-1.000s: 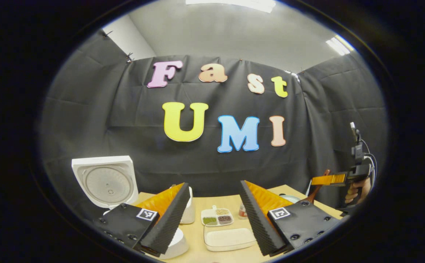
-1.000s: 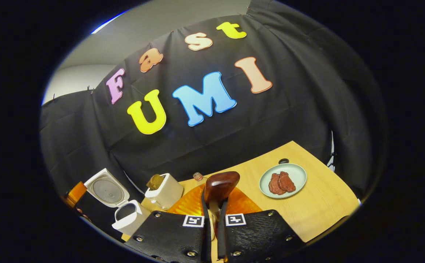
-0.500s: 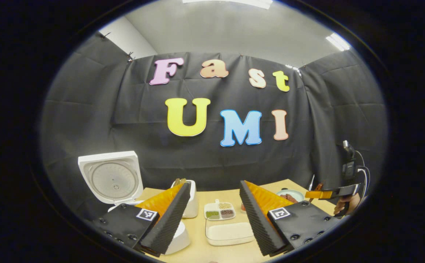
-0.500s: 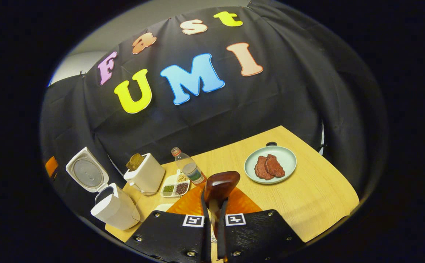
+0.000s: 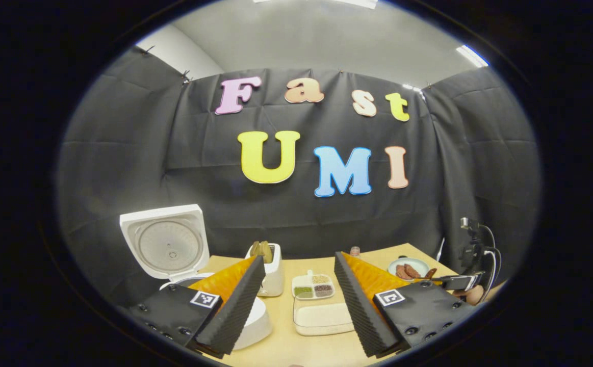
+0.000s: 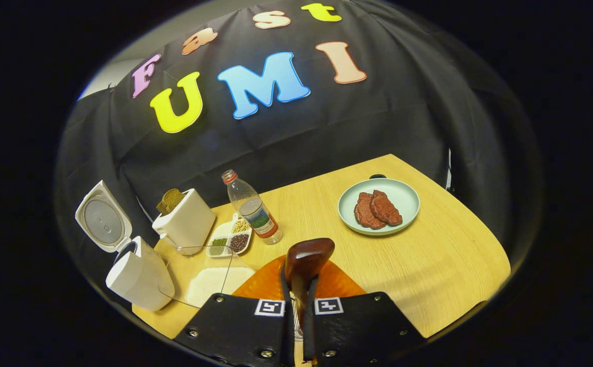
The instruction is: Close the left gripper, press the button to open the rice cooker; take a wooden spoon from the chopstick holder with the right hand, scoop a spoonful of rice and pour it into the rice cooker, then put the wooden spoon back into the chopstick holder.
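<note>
right of the rice cooker [image 6: 138,275], right tongs [image 6: 299,300] clamped on wooden spoon [image 6: 306,260], left tongs [image 5: 296,300] agape; could slip while scooping from the rice tray [image 6: 214,283].

staged booth: black cloth wall [image 5: 123,153], kitchenware table [image 6: 429,255]

I see a white rice cooker [image 6: 138,278], a dark reddish-brown wooden spoon [image 6: 306,260], a pale green plate [image 6: 408,196] of red-brown meat [image 6: 377,209], and a light wood-grain table [image 6: 444,265].
</note>
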`<state>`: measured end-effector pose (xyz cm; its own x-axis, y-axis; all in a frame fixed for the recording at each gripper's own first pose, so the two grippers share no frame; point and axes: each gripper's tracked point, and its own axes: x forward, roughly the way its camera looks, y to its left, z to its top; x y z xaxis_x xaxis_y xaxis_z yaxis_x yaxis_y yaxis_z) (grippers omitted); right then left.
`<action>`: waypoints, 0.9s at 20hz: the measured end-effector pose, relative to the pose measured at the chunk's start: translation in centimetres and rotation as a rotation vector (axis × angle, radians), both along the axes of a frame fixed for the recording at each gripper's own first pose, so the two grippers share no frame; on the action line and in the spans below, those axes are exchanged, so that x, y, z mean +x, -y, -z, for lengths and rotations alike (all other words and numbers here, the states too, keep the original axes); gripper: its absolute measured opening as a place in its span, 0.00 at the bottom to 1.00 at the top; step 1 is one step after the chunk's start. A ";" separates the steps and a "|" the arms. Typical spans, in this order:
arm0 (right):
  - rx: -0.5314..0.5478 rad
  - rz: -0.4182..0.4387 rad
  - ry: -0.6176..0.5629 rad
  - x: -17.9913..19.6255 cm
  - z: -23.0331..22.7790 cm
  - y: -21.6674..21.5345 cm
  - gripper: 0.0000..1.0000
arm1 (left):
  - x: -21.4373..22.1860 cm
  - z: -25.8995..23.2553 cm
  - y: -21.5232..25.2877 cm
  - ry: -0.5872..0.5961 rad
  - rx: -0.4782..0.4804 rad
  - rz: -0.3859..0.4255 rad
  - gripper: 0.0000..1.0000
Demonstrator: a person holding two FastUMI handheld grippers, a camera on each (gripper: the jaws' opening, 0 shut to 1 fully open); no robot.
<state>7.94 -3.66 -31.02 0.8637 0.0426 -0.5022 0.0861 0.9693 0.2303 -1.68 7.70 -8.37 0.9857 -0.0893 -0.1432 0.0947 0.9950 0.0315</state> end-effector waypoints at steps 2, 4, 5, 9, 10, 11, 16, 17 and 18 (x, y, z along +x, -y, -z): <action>0.000 0.003 0.012 -0.2 0.0 0.0 0.07 | -0.1 -0.2 0.1 0.008 -0.001 -0.004 0.94; -0.026 -0.033 0.019 -0.3 0.1 -0.3 0.09 | 0.1 -0.1 -0.3 0.018 -0.001 -0.026 0.95; -0.055 -0.048 0.024 -0.6 -0.2 -0.3 0.14 | 0.3 0.1 -0.1 0.016 -0.013 -0.030 0.94; -0.223 -0.008 0.092 -2.8 -4.1 2.7 1.00 | 0.7 -0.1 0.7 0.026 -0.037 -0.021 0.94; -0.254 0.001 0.126 -3.0 -5.9 3.2 0.99 | 0.9 -0.2 0.9 0.028 -0.037 -0.015 0.94; -0.266 0.010 0.168 -3.6 -8.1 3.3 0.99 | 1.1 -0.2 1.0 0.029 -0.035 -0.014 0.94; -0.217 -0.015 0.332 -3.8 -17.9 0.8 0.98 | 1.7 -1.1 0.9 0.057 -0.052 -0.016 0.94; -0.213 -0.049 0.346 -3.8 -19.2 -0.4 0.99 | 1.9 -1.2 0.4 0.059 -0.064 -0.025 0.94; -0.219 -0.070 0.367 -3.6 -20.6 -1.2 0.98 | 2.0 -1.2 -0.2 0.058 -0.074 -0.043 0.95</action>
<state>4.34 -2.42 -10.38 0.9855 0.0343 -0.1665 -0.0312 0.9993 0.0217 0.32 7.92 -7.15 0.9953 -0.0552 -0.0801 0.0523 0.9979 -0.0377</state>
